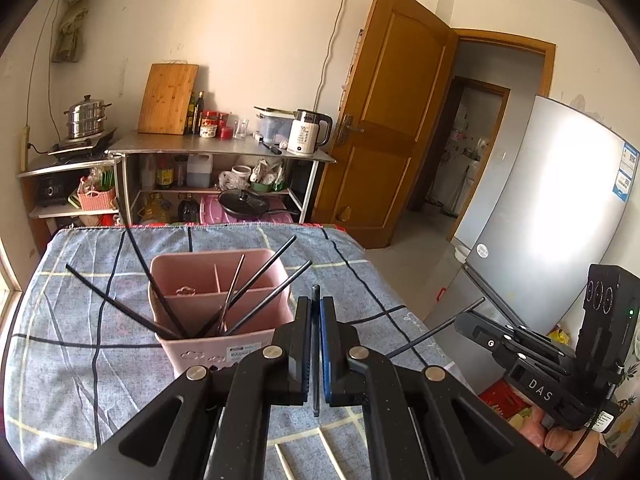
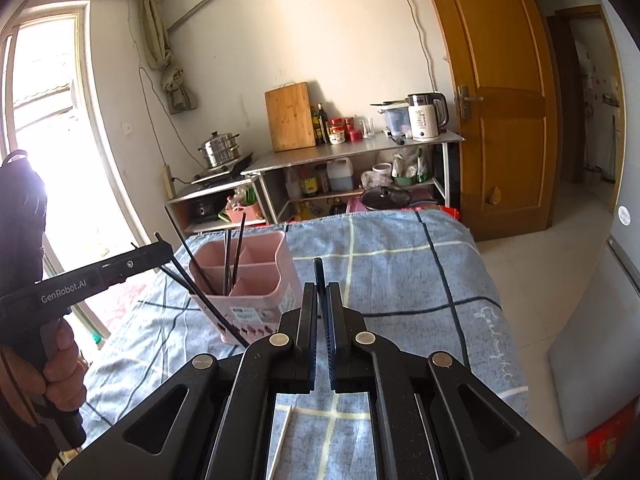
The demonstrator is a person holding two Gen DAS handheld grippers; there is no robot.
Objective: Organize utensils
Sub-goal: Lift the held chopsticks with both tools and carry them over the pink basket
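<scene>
A pink utensil holder [image 1: 218, 308] with compartments stands on the blue checked tablecloth [image 1: 72, 368] and holds several black chopsticks [image 1: 262, 270] that fan outward. My left gripper [image 1: 316, 306] is shut on a black chopstick [image 1: 315, 376] just right of the holder. My right gripper [image 2: 320, 294] is shut on another black chopstick [image 2: 319, 270], right of the holder [image 2: 250, 280]. In the left wrist view the right gripper [image 1: 464, 316] shows at the right with its chopstick [image 1: 436, 330]. In the right wrist view the left gripper [image 2: 160, 250] shows at the left with its chopstick [image 2: 208, 304].
Pale chopsticks [image 1: 286, 462] lie on the cloth near me. Behind the table stand a metal shelf [image 1: 224, 152] with a kettle [image 1: 306, 132], cutting board and bottles. A wooden door [image 1: 384, 128] and a fridge [image 1: 552, 208] are on the right, a window [image 2: 44, 128] on the left.
</scene>
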